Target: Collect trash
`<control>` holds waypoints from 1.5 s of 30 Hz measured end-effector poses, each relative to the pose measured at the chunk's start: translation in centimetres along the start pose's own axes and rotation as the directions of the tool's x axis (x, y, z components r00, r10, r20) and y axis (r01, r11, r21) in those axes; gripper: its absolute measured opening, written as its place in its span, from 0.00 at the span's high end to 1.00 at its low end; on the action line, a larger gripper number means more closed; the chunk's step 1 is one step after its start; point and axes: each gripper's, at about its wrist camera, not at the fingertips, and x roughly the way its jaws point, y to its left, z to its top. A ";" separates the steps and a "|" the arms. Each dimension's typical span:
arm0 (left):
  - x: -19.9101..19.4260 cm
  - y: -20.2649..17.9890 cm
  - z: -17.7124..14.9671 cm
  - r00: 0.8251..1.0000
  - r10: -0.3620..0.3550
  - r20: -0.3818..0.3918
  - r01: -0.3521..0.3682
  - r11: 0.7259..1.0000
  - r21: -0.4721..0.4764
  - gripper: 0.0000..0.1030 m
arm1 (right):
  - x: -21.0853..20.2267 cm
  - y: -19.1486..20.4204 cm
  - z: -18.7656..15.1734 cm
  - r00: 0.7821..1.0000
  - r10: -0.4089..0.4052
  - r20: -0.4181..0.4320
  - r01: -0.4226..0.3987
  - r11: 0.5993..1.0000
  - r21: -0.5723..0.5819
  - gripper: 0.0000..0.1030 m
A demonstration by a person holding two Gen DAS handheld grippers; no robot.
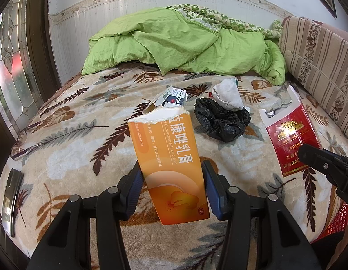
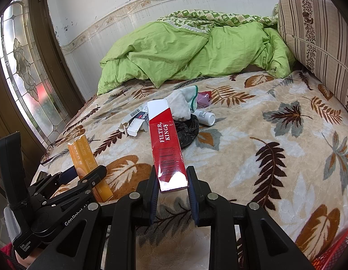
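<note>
My left gripper (image 1: 172,180) is shut on a torn orange cream box (image 1: 169,157), held above the leaf-patterned bed; the box also shows in the right wrist view (image 2: 88,164). My right gripper (image 2: 171,180) is shut on a red cigarette carton (image 2: 166,144), which also shows in the left wrist view (image 1: 288,137). On the bed beyond lie a crumpled black plastic bag (image 1: 221,119), a white sock (image 1: 226,94), small white medicine boxes (image 2: 135,121), a white bottle (image 2: 205,117) and a purple wrapper (image 2: 204,99).
A green duvet (image 1: 180,45) is heaped at the bed's far end. A striped cushion (image 1: 317,60) stands at the right. Glasses (image 1: 25,139) and a dark phone (image 1: 11,200) lie at the bed's left. A red mesh basket (image 1: 335,222) sits at lower right. A glass door (image 2: 21,72) is at left.
</note>
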 end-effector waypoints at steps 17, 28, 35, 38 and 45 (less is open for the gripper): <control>0.0 0.0 0.0 1.000 0.000 0.000 0.000 1.000 -0.001 0.51 | 0.0 0.0 0.0 1.000 -0.003 0.001 0.003 1.000 0.001 0.76; 0.0 0.3 0.2 0.999 -0.045 -0.006 0.045 0.999 -0.029 0.51 | -0.1 0.0 0.0 1.000 -0.003 0.001 0.003 1.000 0.003 0.76; -0.1 0.3 0.2 0.999 -0.049 -0.006 0.049 0.998 -0.029 0.51 | -0.1 -0.1 0.0 1.000 -0.003 0.001 0.003 1.000 0.003 0.76; -0.1 0.3 0.3 0.998 -0.068 -0.002 0.068 0.997 -0.025 0.51 | -0.1 0.0 0.0 1.000 -0.002 0.002 0.002 1.000 0.006 0.76; -1.7 -0.5 0.3 0.978 -0.206 -0.014 0.206 0.978 0.007 0.51 | -1.8 -1.1 -0.3 1.000 0.030 -0.009 -0.029 0.997 0.073 0.76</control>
